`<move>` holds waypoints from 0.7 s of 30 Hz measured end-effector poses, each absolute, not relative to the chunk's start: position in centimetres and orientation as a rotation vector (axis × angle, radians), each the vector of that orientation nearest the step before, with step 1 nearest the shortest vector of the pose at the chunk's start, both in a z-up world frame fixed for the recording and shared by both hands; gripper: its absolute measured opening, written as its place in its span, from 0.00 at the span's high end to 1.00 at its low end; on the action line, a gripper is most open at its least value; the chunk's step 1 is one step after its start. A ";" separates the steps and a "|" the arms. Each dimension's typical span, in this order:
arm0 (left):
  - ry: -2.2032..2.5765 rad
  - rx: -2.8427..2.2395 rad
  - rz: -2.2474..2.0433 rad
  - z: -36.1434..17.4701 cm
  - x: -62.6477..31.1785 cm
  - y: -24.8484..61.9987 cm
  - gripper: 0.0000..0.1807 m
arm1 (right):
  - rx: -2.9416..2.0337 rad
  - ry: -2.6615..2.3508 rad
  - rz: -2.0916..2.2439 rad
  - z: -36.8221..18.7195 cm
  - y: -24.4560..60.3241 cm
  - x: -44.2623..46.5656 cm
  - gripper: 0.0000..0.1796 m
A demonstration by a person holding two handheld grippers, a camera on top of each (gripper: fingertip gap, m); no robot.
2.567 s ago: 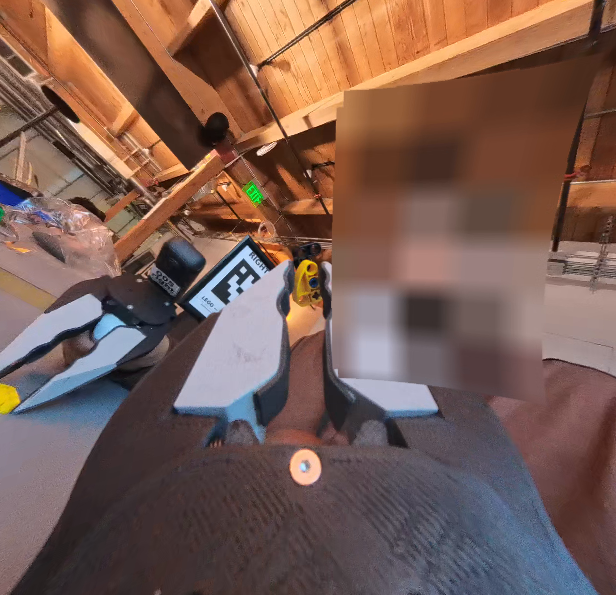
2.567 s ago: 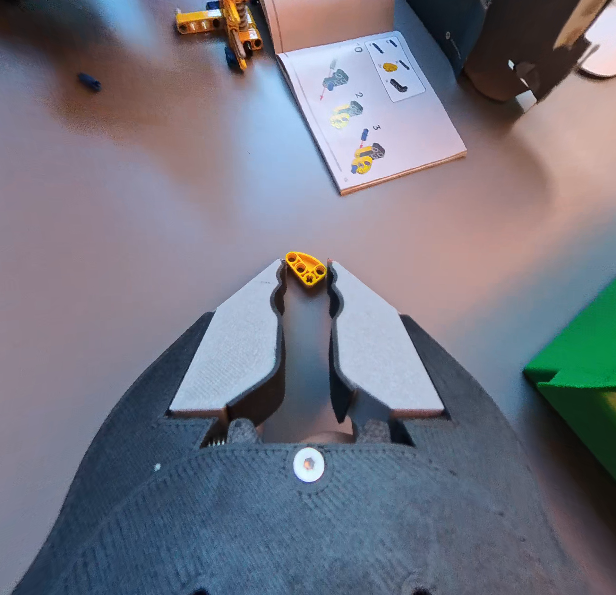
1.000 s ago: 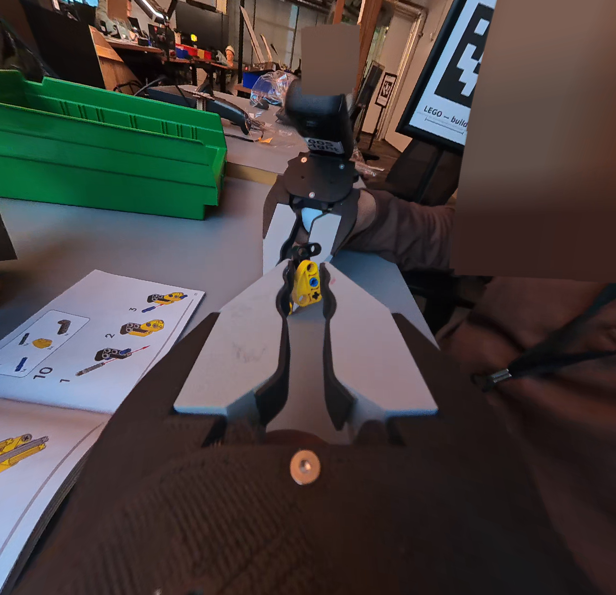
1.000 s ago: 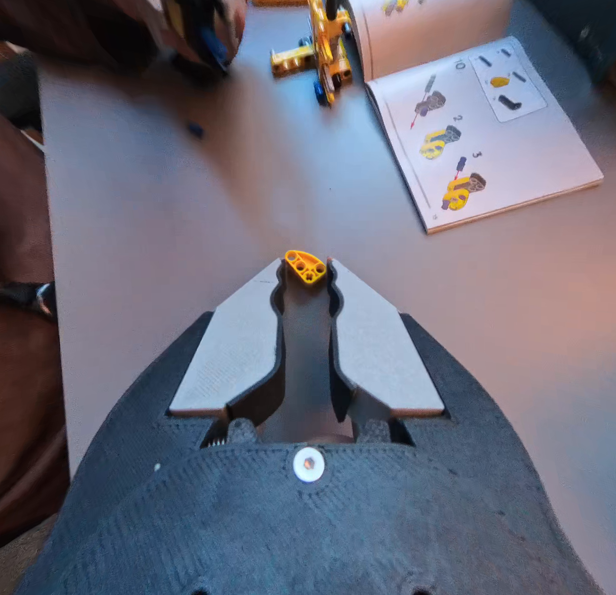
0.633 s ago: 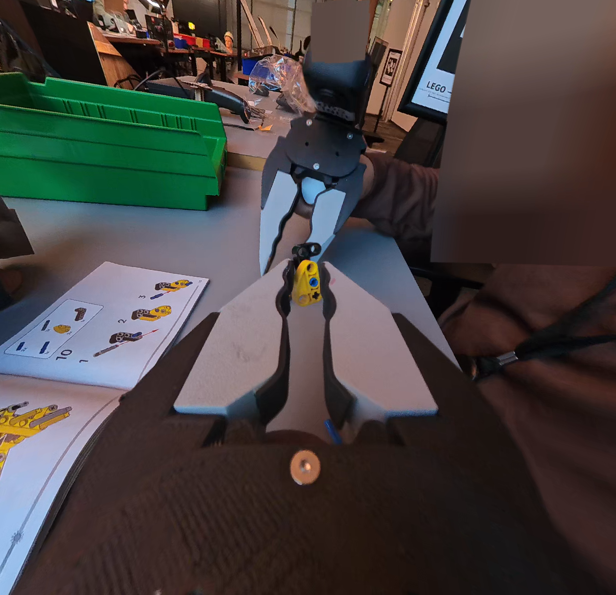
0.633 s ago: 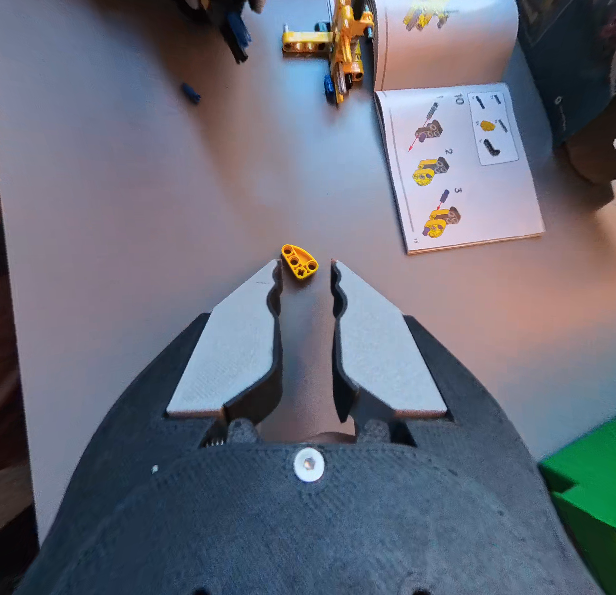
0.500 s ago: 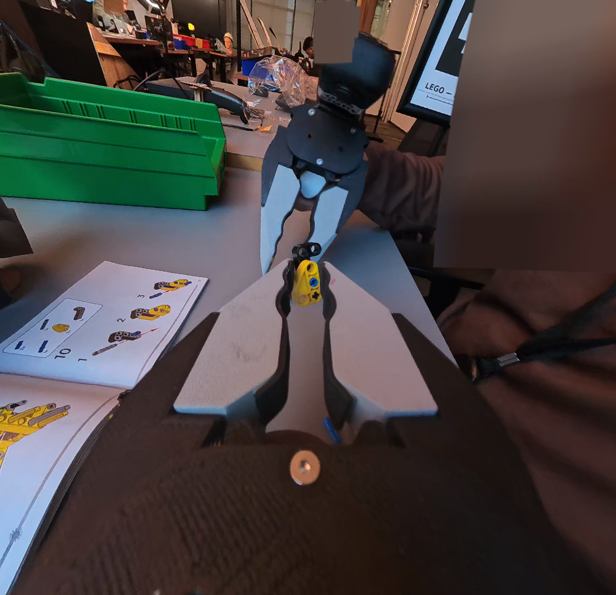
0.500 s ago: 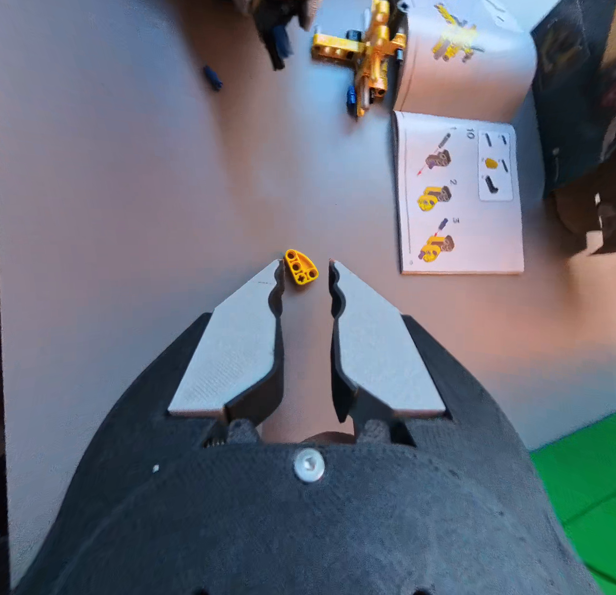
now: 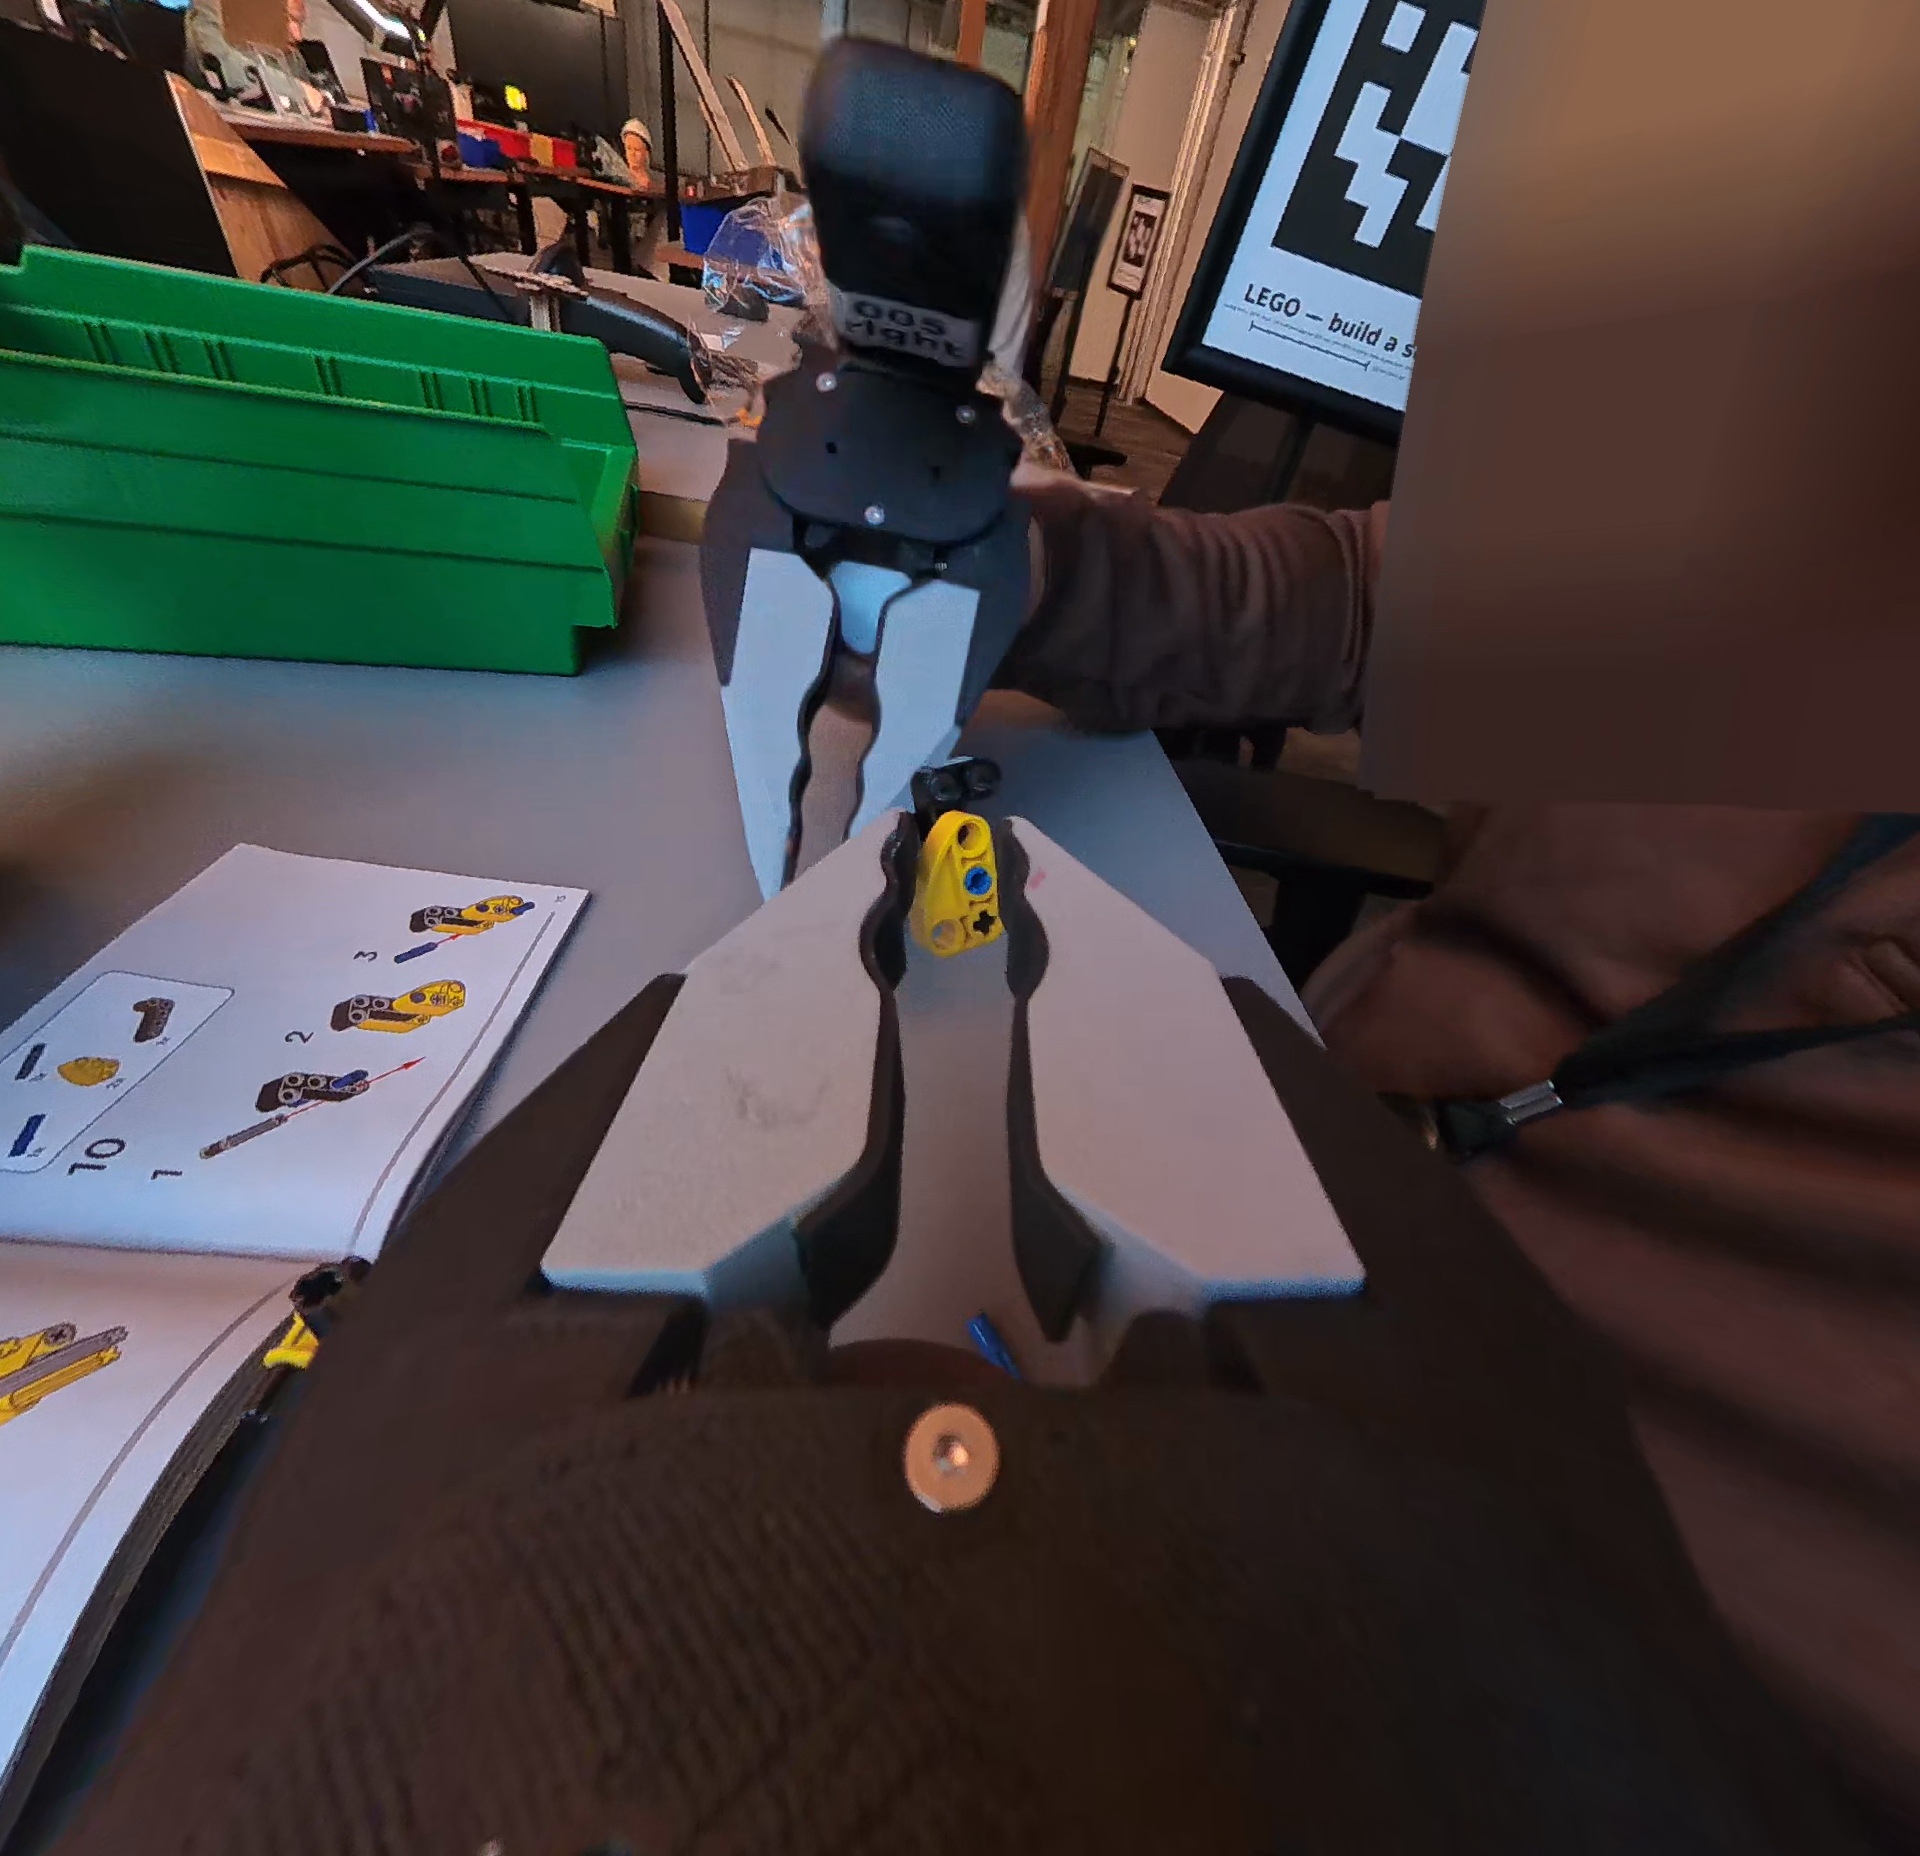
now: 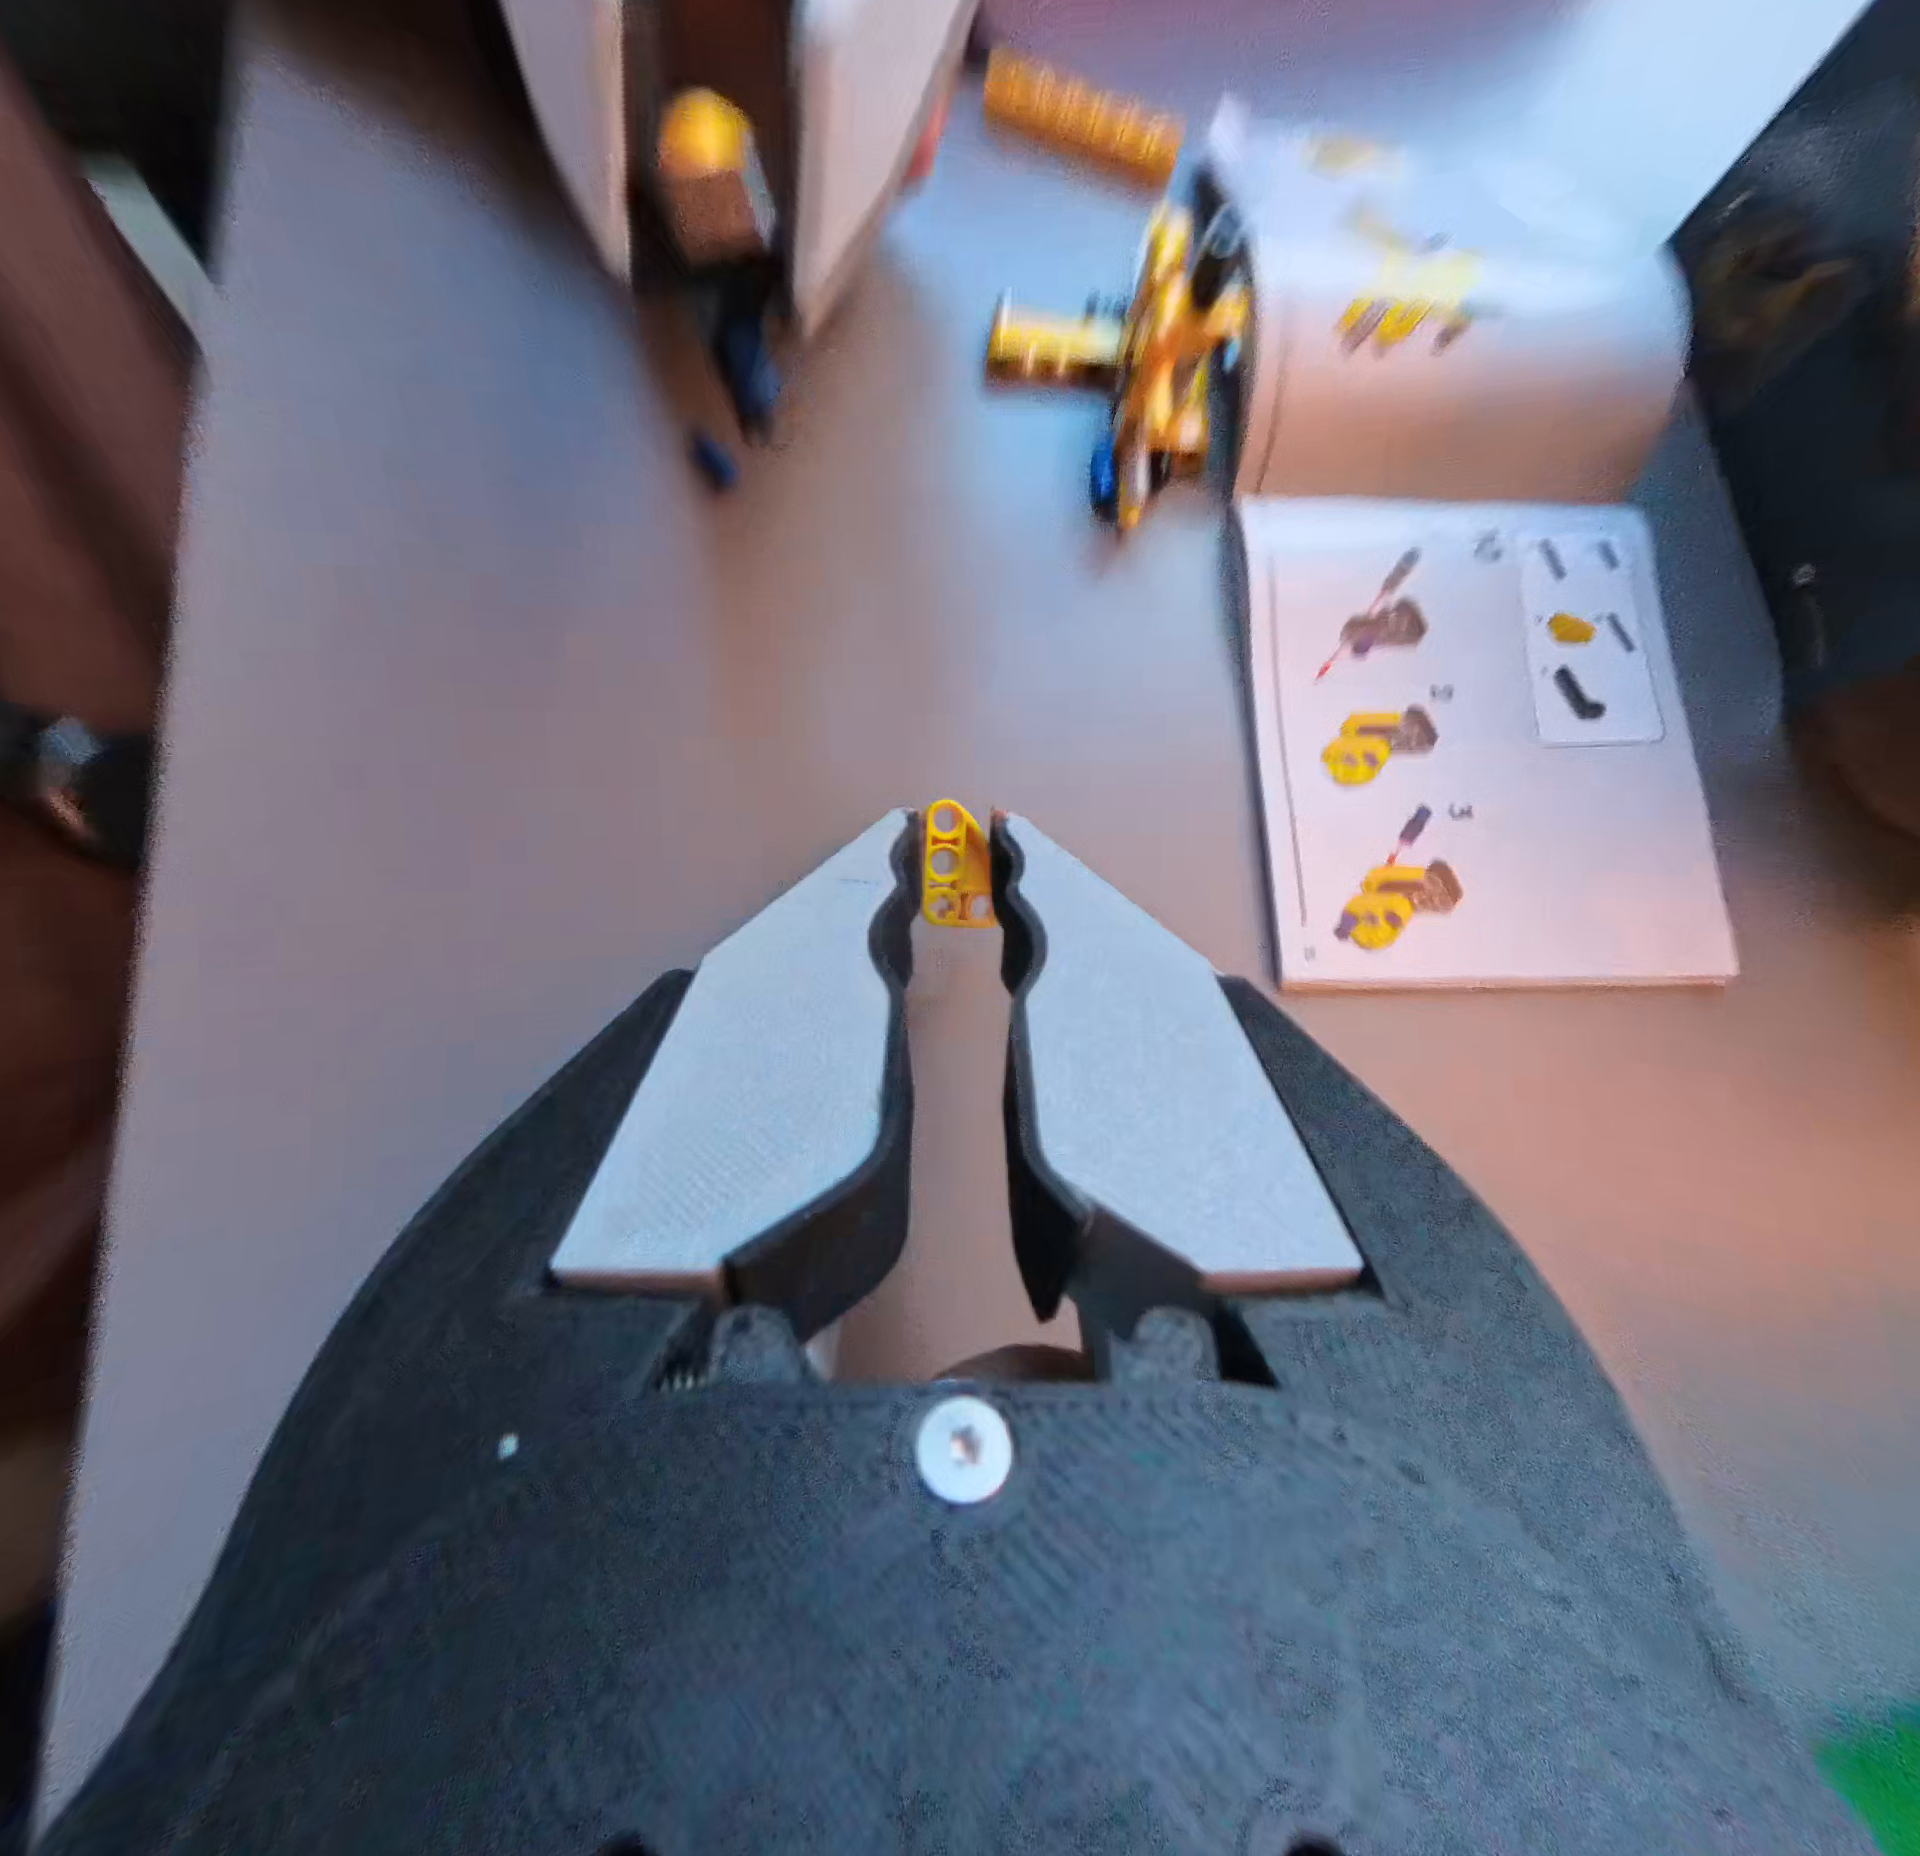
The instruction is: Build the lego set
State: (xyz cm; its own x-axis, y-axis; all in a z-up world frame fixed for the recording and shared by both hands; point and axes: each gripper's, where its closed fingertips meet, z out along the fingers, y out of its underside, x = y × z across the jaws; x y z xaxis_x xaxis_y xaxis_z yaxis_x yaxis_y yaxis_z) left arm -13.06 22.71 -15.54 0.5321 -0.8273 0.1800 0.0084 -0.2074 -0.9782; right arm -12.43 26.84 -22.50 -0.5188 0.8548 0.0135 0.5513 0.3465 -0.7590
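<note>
My left gripper [image 9: 951, 830] is shut on a small sub-assembly [image 9: 954, 881]: a yellow plate with a blue pin and a black piece on top, held above the grey table [image 9: 364, 767]. My right gripper [image 10: 948, 824] is shut on a yellow rounded three-hole plate [image 10: 954, 866], gripped lengthwise at the fingertips, low over the table. In the left wrist view the right gripper [image 9: 826, 809] points down just beyond my left fingertips. In the right wrist view the left gripper [image 10: 743, 352] shows blurred at the top.
The open instruction booklet [image 10: 1486, 746] [image 9: 260, 1027] lies on the table, with the part-built yellow model [image 10: 1164, 352] and a yellow beam [image 10: 1081, 123] beside it. A loose blue pin [image 10: 715, 461] lies under the left gripper. A green bin [image 9: 291, 476] and a black box [image 10: 1818, 352] stand nearby. One gripper's finger ends stand about 9 cm off the other's. The yellow beam [image 10: 1081, 123] is about equally far from each gripper, around 20 cm.
My right gripper opened, left the yellow plate on the table, then shut on it again turned lengthwise. My left gripper swung down from facing the ceiling and now holds steady opposite the right.
</note>
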 end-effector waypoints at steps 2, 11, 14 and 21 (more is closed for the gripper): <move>0.722 -1.577 -0.893 -15.3 -13.1 22.6 0.94 | -1.254 -2.008 1.356 -19.9 25.6 -12.8 0.95; 0.678 -1.410 -0.886 -13.3 -13.3 22.5 0.94 | -1.205 -1.528 2.013 -14.4 25.0 -12.4 0.96; 0.658 -1.397 -0.886 -13.0 -13.3 22.7 0.94 | -1.194 -1.512 1.973 -14.4 25.1 -12.6 0.96; 0.630 -1.395 -0.937 -12.9 -13.3 22.9 0.94 | -1.160 -1.469 2.016 -13.7 24.7 -12.9 0.95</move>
